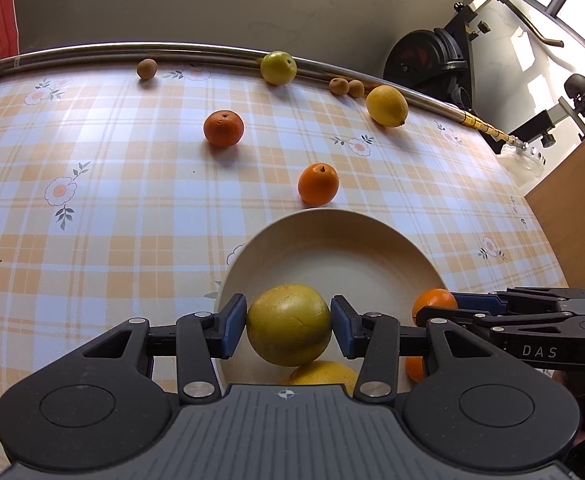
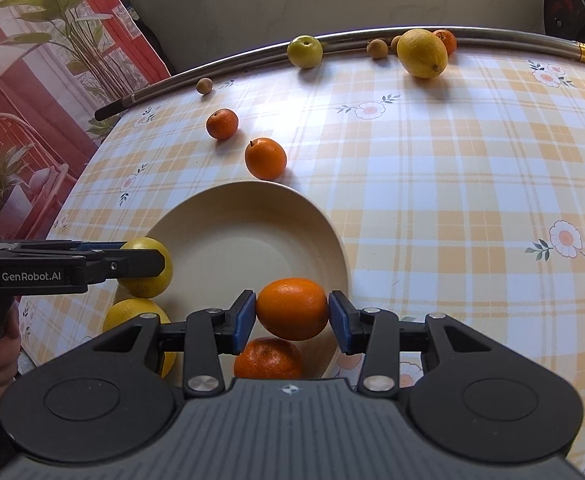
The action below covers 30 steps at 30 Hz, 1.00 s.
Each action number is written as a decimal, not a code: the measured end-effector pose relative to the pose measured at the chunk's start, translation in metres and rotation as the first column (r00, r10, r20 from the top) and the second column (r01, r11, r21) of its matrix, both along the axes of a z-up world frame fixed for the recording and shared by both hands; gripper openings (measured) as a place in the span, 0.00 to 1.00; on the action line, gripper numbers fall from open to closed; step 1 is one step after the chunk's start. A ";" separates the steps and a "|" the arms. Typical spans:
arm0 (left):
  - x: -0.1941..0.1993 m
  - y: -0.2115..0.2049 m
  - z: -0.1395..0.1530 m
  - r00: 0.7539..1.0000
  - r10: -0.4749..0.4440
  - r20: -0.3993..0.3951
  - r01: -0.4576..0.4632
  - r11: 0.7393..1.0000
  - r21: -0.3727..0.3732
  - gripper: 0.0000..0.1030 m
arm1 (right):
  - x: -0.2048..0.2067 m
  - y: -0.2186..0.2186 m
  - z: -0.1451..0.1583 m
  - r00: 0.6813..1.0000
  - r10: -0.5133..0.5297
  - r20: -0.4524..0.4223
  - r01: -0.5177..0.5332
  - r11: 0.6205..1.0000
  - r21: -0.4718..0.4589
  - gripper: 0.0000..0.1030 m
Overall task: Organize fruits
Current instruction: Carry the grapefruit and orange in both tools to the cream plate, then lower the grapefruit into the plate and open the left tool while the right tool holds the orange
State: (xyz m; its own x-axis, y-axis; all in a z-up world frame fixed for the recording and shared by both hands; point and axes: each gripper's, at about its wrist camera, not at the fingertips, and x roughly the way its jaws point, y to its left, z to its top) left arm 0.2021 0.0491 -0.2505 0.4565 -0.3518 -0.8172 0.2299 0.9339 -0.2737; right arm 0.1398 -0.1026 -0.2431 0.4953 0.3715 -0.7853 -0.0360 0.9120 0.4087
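Your left hand-held gripper point(image 1: 288, 326) angled down, pads clamped on a fruit, your right hand-held gripper point(image 2: 292, 312) beside it, likewise clamped.

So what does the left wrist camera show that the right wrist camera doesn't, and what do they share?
Only the left wrist view: the left gripper head-on, clamping a yellow-green fruit, plus an exercise bike beyond the table.

Only the right wrist view: the right gripper head-on, clamping an orange, a red curtain with plants, and an orange behind the lemon.

Both: the cream plate, the checked tablecloth, the metal rail and loose fruit.
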 end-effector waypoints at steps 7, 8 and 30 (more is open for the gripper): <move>-0.001 0.002 -0.004 1.000 0.004 -0.010 -0.004 1.000 0.001 0.47 | -0.003 0.004 -0.001 1.000 0.008 -0.017 -0.008 1.000 0.001 0.42; -0.002 0.003 -0.004 1.000 0.005 -0.012 -0.005 1.000 0.000 0.47 | -0.004 0.005 -0.001 1.000 0.009 -0.019 -0.009 1.000 0.001 0.42; -0.009 0.006 -0.009 1.000 0.005 -0.025 -0.005 1.000 -0.008 0.47 | -0.015 0.014 -0.003 0.995 0.035 -0.089 -0.032 0.999 0.038 0.42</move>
State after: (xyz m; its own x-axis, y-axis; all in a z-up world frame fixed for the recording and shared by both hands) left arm 0.1930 0.0552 -0.2598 0.4377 -0.3559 -0.8257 0.2181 0.9329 -0.2865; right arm 0.1243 -0.0891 -0.2459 0.4106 0.4162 -0.8113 -0.0279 0.8951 0.4450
